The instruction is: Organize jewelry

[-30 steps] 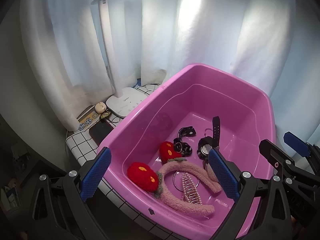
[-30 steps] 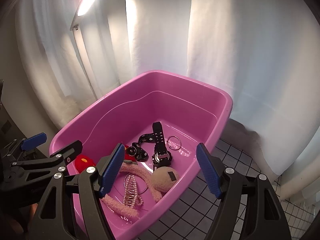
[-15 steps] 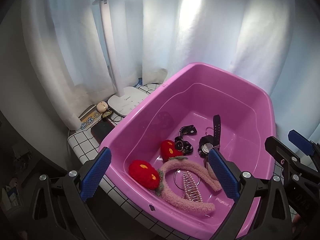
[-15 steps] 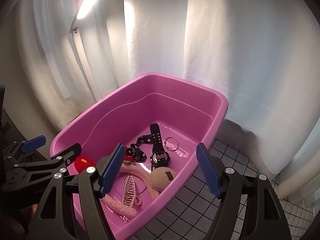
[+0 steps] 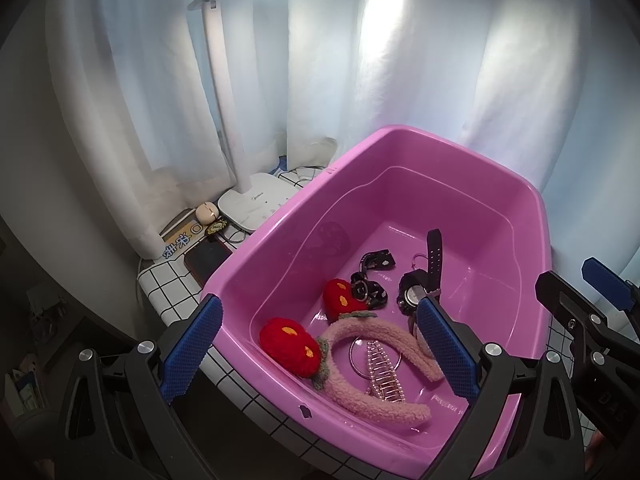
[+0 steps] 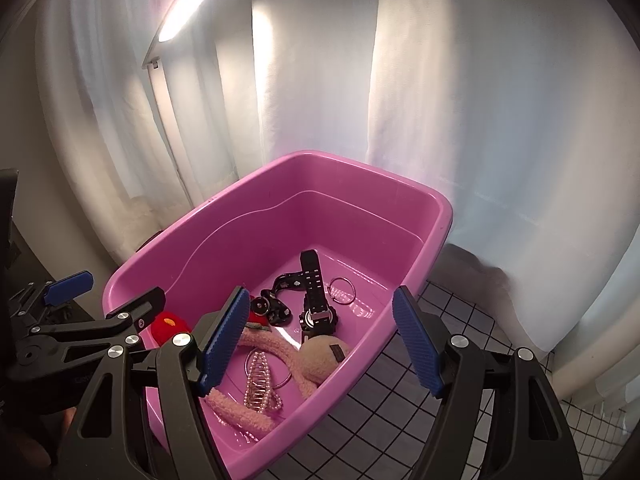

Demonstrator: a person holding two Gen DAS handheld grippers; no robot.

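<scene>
A pink plastic tub [image 5: 420, 148] [image 6: 372, 170] sits on a tiled counter. In it lie a fuzzy pink headband [image 5: 372, 396] [image 6: 276, 344] with red strawberry puffs [image 5: 290, 346], a pearl hair claw [image 5: 380, 372] [image 6: 260, 380], a black watch [image 5: 424, 280] [image 6: 316, 300], a black hair clip [image 5: 368, 280] [image 6: 276, 304] and a metal ring [image 6: 342, 290]. My left gripper [image 5: 320, 352] is open and empty above the tub's near rim. My right gripper [image 6: 320, 340] is open and empty above the tub's right side.
A white desk lamp [image 5: 256, 200] stands left of the tub, with a phone [image 5: 206, 258] and small items beside it. White curtains [image 6: 460, 100] hang close behind. Black-and-white tiled counter [image 6: 400, 420] extends right of the tub.
Both grippers have drawn back and up a little from the tub, so it looks smaller and farther. The items in the tub have not moved.
</scene>
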